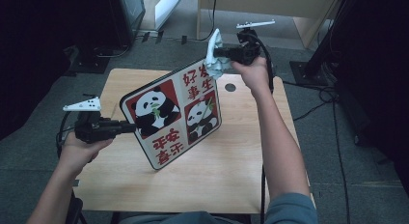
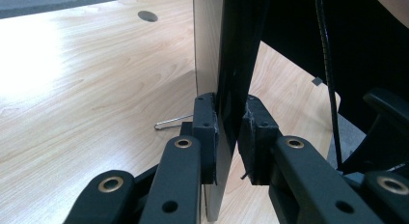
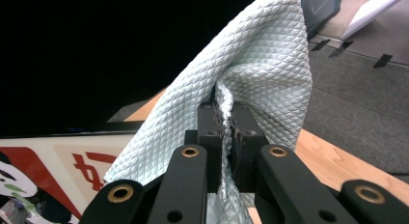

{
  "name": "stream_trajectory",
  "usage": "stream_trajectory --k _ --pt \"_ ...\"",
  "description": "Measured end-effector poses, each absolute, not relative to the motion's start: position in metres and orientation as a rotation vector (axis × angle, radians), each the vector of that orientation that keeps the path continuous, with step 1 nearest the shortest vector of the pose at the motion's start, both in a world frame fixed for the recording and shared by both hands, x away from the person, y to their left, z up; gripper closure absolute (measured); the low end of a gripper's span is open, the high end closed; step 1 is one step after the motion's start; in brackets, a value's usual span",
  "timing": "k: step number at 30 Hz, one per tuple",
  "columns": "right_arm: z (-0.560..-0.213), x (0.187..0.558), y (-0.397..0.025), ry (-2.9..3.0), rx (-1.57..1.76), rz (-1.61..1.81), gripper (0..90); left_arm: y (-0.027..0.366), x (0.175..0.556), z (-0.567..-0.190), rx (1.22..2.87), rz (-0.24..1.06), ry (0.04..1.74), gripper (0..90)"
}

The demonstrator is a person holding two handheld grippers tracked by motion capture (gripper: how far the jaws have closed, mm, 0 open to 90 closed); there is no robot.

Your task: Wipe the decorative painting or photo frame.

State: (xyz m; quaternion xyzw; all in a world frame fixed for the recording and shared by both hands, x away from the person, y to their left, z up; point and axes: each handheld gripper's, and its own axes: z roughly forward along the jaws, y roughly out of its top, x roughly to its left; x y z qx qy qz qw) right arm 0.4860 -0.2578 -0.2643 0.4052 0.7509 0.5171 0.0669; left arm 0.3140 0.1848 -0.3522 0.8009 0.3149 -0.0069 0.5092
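The left gripper was clamped on the left edge of the square panda-printed board with red Chinese characters, its black pads squeezing the thin panel from both faces; in the left gripper view the board rose straight up out of the jaws, and its lower corner seemed to rest on the pale wooden table below and ahead of the gripper. The left hand sat low at the table's near-left edge, forearm rising from below, gripper pointing rightward and level.

To the right, the right gripper was closed on a bunched pale-green quilted cloth, which hung against the board's far top corner. In the right gripper view the cloth ballooned up over the jaws, and the board's printed face lay below and to the left. The right hand was raised beyond the board, arm stretched forward, gripper aimed leftward.

My judgement of the risks: a wipe pressed hard against the top corner could lever the board around the single edge grip and twist it loose, or the tilted board could skid on its corner; the loosely gathered cloth might also slide out of the jaws under drag
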Motion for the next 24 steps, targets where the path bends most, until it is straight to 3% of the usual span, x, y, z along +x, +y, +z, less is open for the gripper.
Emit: stream_trajectory --k 24 --pt "-0.295 0.487 -0.264 2.256 1.305 1.516 85.2 0.184 0.314 -0.353 1.925 -0.022 0.755 79.0"
